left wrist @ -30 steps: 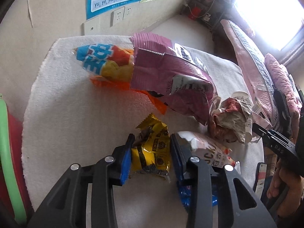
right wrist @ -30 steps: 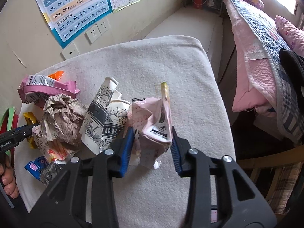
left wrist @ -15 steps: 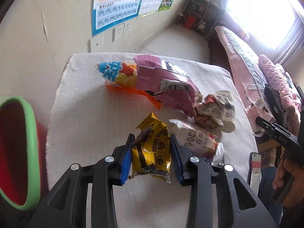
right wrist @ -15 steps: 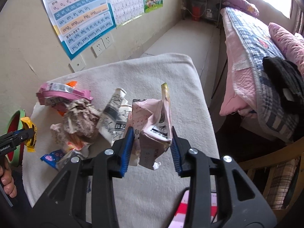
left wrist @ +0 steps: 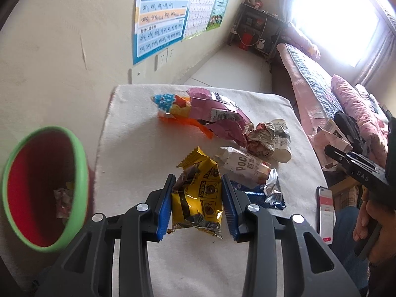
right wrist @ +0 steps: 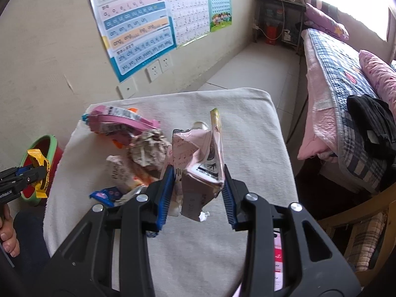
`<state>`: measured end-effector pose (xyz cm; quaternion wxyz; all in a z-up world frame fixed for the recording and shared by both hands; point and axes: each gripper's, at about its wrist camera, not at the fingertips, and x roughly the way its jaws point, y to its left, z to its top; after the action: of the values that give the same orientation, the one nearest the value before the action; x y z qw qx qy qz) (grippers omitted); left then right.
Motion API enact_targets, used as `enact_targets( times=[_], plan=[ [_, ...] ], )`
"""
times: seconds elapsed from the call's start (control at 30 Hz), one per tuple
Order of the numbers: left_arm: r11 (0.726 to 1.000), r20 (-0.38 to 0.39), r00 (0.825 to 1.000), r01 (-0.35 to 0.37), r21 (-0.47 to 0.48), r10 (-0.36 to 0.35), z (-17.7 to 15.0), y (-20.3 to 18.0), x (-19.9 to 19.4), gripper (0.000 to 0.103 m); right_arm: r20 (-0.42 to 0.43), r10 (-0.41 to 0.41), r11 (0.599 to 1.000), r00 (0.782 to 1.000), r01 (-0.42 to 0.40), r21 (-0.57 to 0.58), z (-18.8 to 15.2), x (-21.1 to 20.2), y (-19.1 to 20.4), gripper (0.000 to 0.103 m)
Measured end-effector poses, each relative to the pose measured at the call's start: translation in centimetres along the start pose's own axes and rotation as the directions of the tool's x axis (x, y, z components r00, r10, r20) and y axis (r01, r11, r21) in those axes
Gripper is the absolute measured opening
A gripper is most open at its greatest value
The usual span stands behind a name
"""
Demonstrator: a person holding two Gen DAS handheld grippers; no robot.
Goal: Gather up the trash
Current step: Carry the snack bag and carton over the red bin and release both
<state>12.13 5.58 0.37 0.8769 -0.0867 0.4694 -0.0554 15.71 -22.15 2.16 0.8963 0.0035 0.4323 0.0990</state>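
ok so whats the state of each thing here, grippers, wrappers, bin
left gripper: shut on the yellow wrapper, held off the table
right gripper: shut on the pink packet, held off the table
red bin: upright, open, some trash at the bottom
magenta bag: torn open, lying on the table
paper wad: crumpled, on the table
blue wrapper: lying flat
phone: screen lit

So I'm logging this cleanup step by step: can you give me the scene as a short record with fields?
left gripper: jaws shut on yellow snack wrapper, lifted off the table
right gripper: jaws shut on pink packet, lifted
bin: red, green rim, beside the table's left edge, some trash inside
still on white-covered table: purple bag, crumpled paper, Pocky box, blue wrapper
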Motion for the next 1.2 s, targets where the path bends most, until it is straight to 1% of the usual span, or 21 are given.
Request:
enact_targets(
  times=[0.2, 0.43, 0.63, 0.93, 1.2],
  plan=[
    [1.000, 0.032, 0.999, -0.010, -0.017, 0.010, -0.6, 1.1, -2.2, 0.035, 0.004, 0.030, 0.999, 1.000, -0.030, -0.023, -0.3, -0.6, 2.3, 0.036],
    [0.998, 0.068, 0.997, -0.014, -0.063, 0.018, -1.0, 3.1, -4.3, 0.035, 0.004, 0.064, 0.996, 0.998, -0.064, -0.068, -0.1, -1.0, 5.3, 0.036],
    [0.995, 0.091, 0.995, -0.030, -0.094, 0.038, -1.2, 5.3, -5.7, 0.035, 0.009, 0.100, 0.988, 0.995, -0.098, -0.122, 0.8, -0.9, 8.9, 0.036],
    [0.981, 0.119, 0.988, -0.076, -0.176, 0.098, -2.2, 11.1, -8.5, 0.035, 0.001, 0.180, 0.957, 0.984, -0.175, -0.231, 1.8, -0.3, 16.6, 0.036],
    [0.962, 0.132, 0.980, -0.109, -0.251, 0.146, -3.1, 16.4, -10.7, 0.035, -0.023, 0.261, 0.911, 0.965, -0.254, -0.325, 2.2, 0.2, 24.6, 0.036]
  ],
)
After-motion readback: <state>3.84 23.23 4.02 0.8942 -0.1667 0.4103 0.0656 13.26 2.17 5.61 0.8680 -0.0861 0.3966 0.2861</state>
